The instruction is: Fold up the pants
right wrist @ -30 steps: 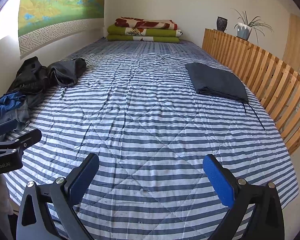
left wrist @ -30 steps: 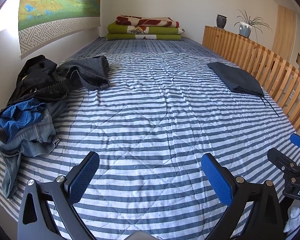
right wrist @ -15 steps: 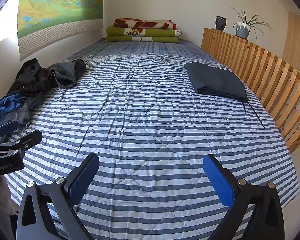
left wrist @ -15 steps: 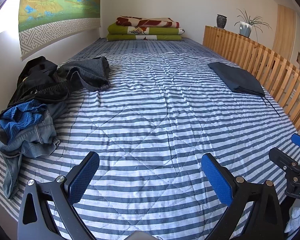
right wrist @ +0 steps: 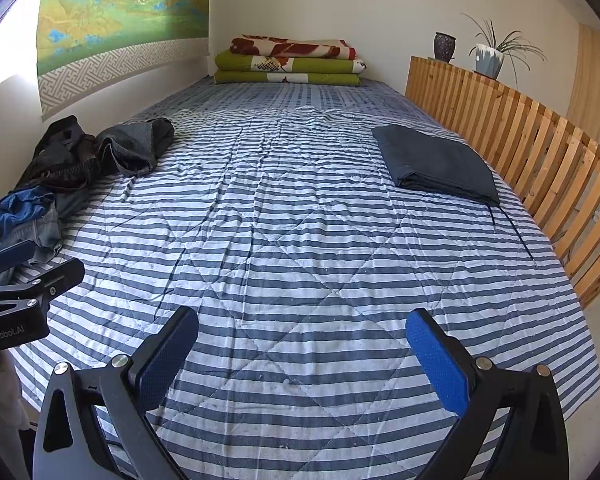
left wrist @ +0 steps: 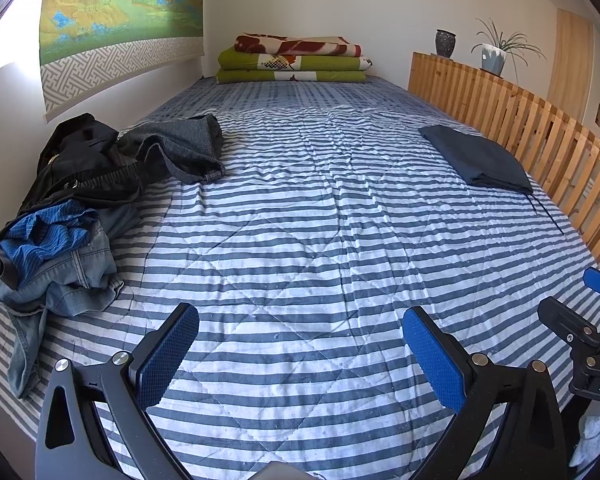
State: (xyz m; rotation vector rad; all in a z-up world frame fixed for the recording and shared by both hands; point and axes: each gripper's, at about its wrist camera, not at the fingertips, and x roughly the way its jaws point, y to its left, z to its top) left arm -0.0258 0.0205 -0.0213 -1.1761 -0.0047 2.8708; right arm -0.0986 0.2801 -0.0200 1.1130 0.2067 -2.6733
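Observation:
A heap of unfolded clothes lies along the bed's left edge: blue jeans (left wrist: 56, 280) (right wrist: 28, 224) nearest, black pants (left wrist: 80, 168) (right wrist: 56, 160) behind them, grey pants (left wrist: 184, 148) (right wrist: 136, 144) farthest. One dark pair (left wrist: 480, 158) (right wrist: 436, 164) lies folded flat at the right, by the wooden rail. My left gripper (left wrist: 300, 354) hangs open over the bed's near end, nothing between its blue pads. My right gripper (right wrist: 302, 354) is open too, also empty, and sits to the right of the left one.
A striped quilt (left wrist: 300, 240) (right wrist: 300, 240) covers the bed. A slatted wooden rail (left wrist: 540, 136) (right wrist: 540, 148) runs along the right side, with a vase (right wrist: 444, 46) and a potted plant (right wrist: 490, 58) on top. Folded blankets (left wrist: 292, 60) are stacked at the far end.
Both grippers have drifted slightly; the view shifts a little. Both stay open and the clothes have not moved.

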